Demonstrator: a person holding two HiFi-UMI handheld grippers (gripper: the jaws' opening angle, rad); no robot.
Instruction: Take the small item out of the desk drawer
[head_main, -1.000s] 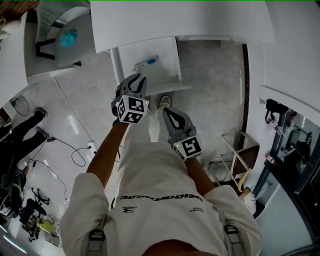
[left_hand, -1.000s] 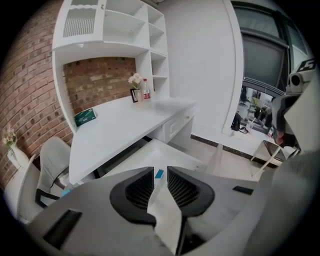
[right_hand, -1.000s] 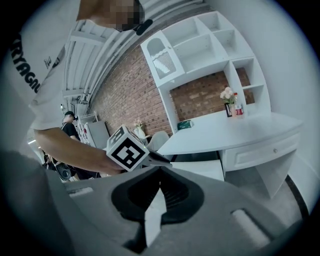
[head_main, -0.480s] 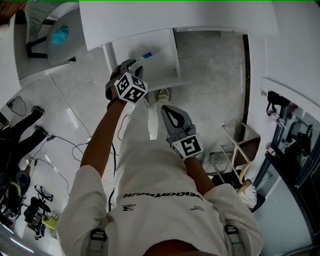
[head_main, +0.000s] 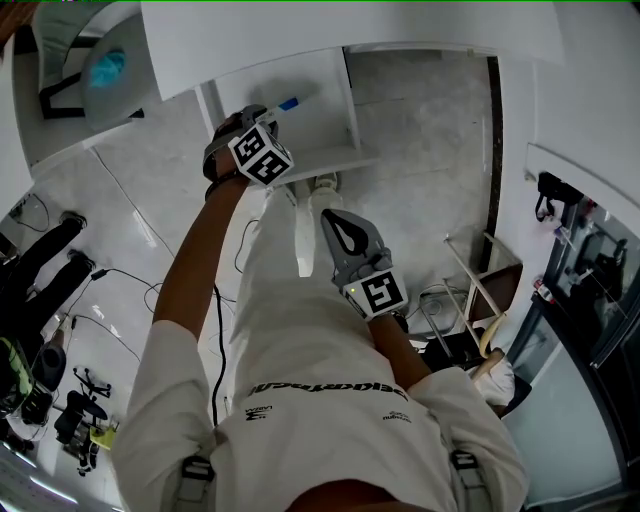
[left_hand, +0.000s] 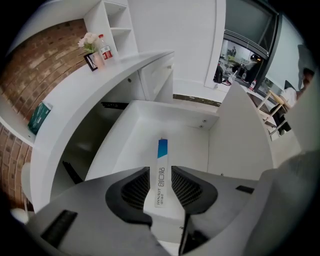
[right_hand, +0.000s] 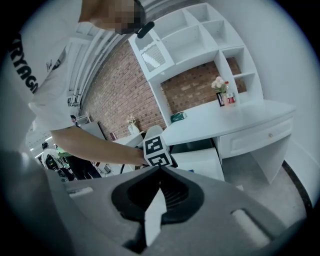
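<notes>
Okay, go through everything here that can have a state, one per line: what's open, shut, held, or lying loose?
Desk drawer: pulled open.
Small box: gripped between the left tool's jaws, blue end over the drawer floor.
Left tool: shut on the small box.
Right tool: shut, empty, away from the open drawer.
Second drawer: closed.

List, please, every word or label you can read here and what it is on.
"HYNAUT": on the small white box between the left gripper's jaws.
"创口贴": on the same box, next to the brand name.
Smaller print beside "HYNAUT": too small to read.
Lettering on the person's shirt: seen upside down, not reliably readable.
</notes>
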